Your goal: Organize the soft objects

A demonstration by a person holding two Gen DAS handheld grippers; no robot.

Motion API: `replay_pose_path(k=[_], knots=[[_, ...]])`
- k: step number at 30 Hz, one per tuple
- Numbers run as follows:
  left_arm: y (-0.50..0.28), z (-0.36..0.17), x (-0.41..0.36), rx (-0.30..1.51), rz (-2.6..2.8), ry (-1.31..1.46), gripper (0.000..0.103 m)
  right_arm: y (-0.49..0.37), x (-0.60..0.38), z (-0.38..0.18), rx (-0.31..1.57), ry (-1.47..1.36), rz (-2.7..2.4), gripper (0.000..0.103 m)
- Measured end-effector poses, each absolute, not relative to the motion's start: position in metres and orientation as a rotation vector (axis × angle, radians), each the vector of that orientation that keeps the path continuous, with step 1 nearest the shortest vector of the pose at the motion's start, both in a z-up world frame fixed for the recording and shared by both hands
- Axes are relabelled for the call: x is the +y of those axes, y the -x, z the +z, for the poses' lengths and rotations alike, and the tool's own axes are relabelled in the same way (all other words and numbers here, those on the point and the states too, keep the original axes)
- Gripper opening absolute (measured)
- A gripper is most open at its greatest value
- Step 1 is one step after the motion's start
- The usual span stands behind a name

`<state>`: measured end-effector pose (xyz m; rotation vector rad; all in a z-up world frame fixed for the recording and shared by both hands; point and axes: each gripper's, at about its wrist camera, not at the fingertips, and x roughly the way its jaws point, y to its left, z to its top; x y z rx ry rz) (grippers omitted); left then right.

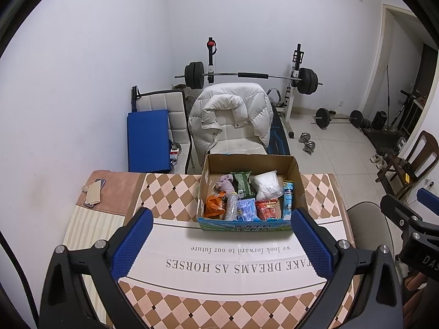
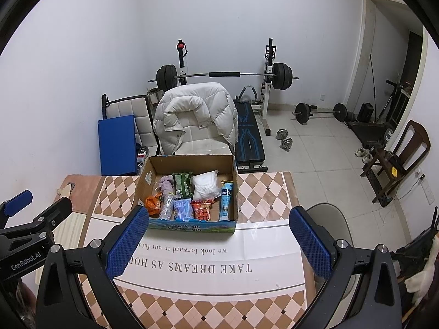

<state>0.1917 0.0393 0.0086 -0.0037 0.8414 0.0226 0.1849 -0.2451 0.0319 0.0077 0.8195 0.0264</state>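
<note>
A cardboard box (image 1: pixel 297 181) (image 2: pixel 189 160) stands on the table at its far edge. Inside lie a purple cloth (image 1: pixel 225 183) (image 2: pixel 166 183), a green snack pack (image 1: pixel 242 183) (image 2: pixel 183 183), a white soft bag (image 1: pixel 267 185) (image 2: pixel 205 185), an orange bag (image 1: pixel 214 205) (image 2: pixel 153 204), a clear crinkled bottle (image 1: pixel 231 207) (image 2: pixel 166 207), a blue packet (image 1: pixel 246 209) (image 2: pixel 181 209), a red packet (image 1: pixel 266 209) (image 2: pixel 202 209) and a blue tube (image 1: pixel 287 200) (image 2: pixel 226 200). My left gripper (image 1: pixel 222 244) and right gripper (image 2: pixel 219 244) hover open above the near table, both empty.
The table (image 1: pixel 170 192) has a checked cloth with a printed white banner (image 1: pixel 233 263). A phone and paper (image 1: pixel 94 190) lie at its far left corner. Behind the box stands a chair with a white puffer jacket (image 1: pixel 230 115). Beyond are a barbell rack (image 1: pixel 247 75) and dumbbells (image 1: pixel 307 142).
</note>
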Motion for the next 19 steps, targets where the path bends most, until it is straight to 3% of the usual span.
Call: replay_pose_path(k=[19], knots=[[-0.1890, 0.0088, 0.0371, 0.829, 0.044, 0.010, 0.103, -0.1830, -0.2462, 0.0326, 0.817, -0.012, 0.023, 0.103]])
